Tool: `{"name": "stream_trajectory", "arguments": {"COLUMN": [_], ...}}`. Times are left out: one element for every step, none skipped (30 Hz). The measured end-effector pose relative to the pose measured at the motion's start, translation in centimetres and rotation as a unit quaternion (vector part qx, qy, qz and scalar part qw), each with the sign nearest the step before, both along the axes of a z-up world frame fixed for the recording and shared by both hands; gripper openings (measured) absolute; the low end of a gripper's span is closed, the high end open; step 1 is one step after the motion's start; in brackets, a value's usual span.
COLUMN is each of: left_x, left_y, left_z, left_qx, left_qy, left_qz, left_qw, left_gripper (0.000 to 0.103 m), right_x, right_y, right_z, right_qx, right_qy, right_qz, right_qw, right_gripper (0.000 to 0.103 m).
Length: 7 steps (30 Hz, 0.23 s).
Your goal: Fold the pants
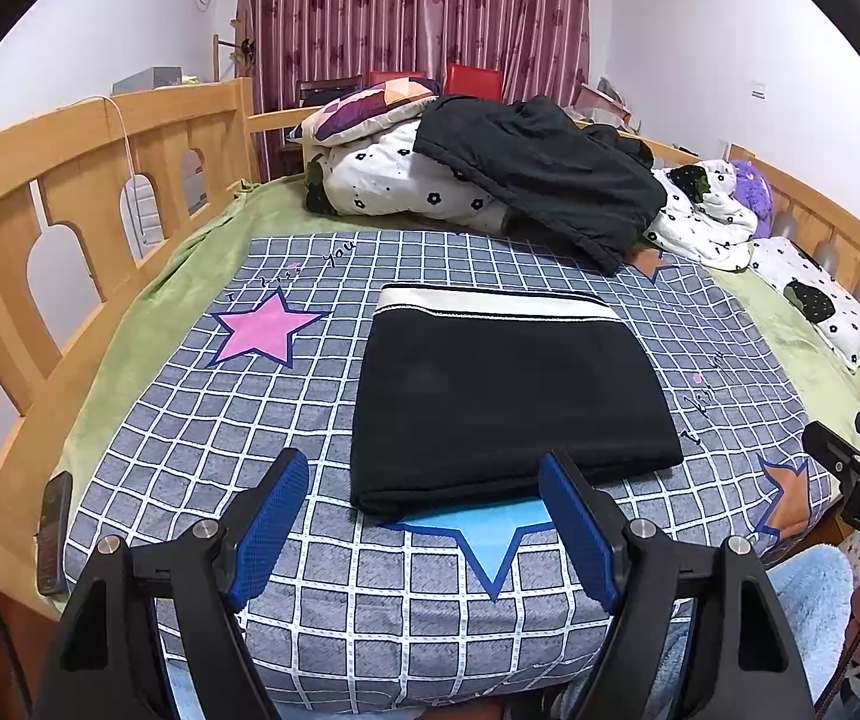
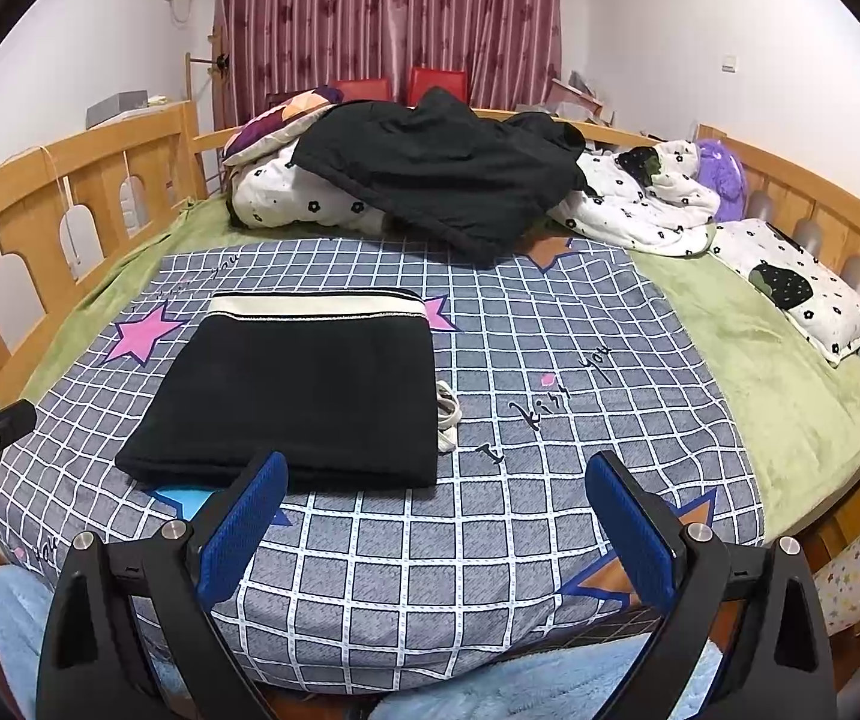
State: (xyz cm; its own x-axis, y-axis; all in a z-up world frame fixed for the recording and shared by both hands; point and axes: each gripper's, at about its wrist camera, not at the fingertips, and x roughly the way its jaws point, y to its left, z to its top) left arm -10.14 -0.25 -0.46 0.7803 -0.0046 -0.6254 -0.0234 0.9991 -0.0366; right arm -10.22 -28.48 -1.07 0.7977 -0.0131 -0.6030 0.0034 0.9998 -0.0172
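The pants [image 1: 508,402] lie folded into a flat black rectangle on the checked sheet [image 1: 201,432], at the centre of the left view and left of centre in the right view, with the pale waistband along the far edge. The left gripper [image 1: 423,525] hangs low in its frame with its fingers spread wide and nothing between them; its right pad [image 1: 577,531] overlaps the pants' near edge in the picture, though whether it touches the cloth I cannot tell. The right gripper [image 2: 436,525] is likewise spread and empty, over bare sheet just to the right of the pants' near corner.

The fold looks finished or close to it (edges square, no leg trailing). If one more fold is wanted, I would take the two near corners together, one per gripper, pinch through all layers, and carry them evenly toward the waistband so the stack does not skew. A white cord [image 2: 446,414] peeks out at the right side in the right view and wants tucking in first.

The sheet is soft and slightly rumpled, so cloth may drag. At the top of both frames a dark garment [image 1: 544,174] lies over heaped bedding, wooden rails [image 1: 99,180] run round the bed, and a red curtain [image 1: 417,6] hangs behind.
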Motion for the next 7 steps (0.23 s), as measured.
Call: {"name": "stream_trajectory", "arguments": {"left_x": [0.06, 0.07, 0.05, 0.11, 0.28, 0.39, 0.50], "left_y": [0.06, 0.04, 0.02, 0.09, 0.03, 0.11, 0.09], "left_z": [-0.05, -0.01, -0.01, -0.04, 0.00, -0.03, -0.02], "left_qx": [0.000, 0.000, 0.001, 0.001, 0.002, 0.002, 0.002], "left_qy": [0.000, 0.001, 0.001, 0.001, 0.000, -0.001, -0.002], "left_qz": [0.000, 0.000, 0.001, 0.001, 0.001, 0.002, 0.002], "left_qw": [1.0000, 1.0000, 1.0000, 1.0000, 1.0000, 1.0000, 1.0000], "left_gripper": [0.078, 0.078, 0.078, 0.078, 0.078, 0.078, 0.078], "right_x": [0.07, 0.10, 0.16, 0.22, 0.27, 0.33, 0.43], "right_y": [-0.06, -0.06, -0.04, -0.03, 0.02, 0.12, 0.25], "right_z": [0.04, 0.05, 0.08, 0.07, 0.07, 0.06, 0.03], "right_qx": [-0.001, -0.001, 0.000, 0.001, 0.001, 0.000, -0.001], "right_qy": [-0.001, -0.002, -0.002, -0.001, -0.001, -0.001, -0.002], "right_qz": [0.000, 0.000, 0.001, 0.001, 0.002, 0.003, 0.004], "right_qw": [1.000, 1.000, 1.000, 1.000, 1.000, 1.000, 1.000], "right_gripper": [0.098, 0.098, 0.098, 0.098, 0.098, 0.098, 0.098]}}
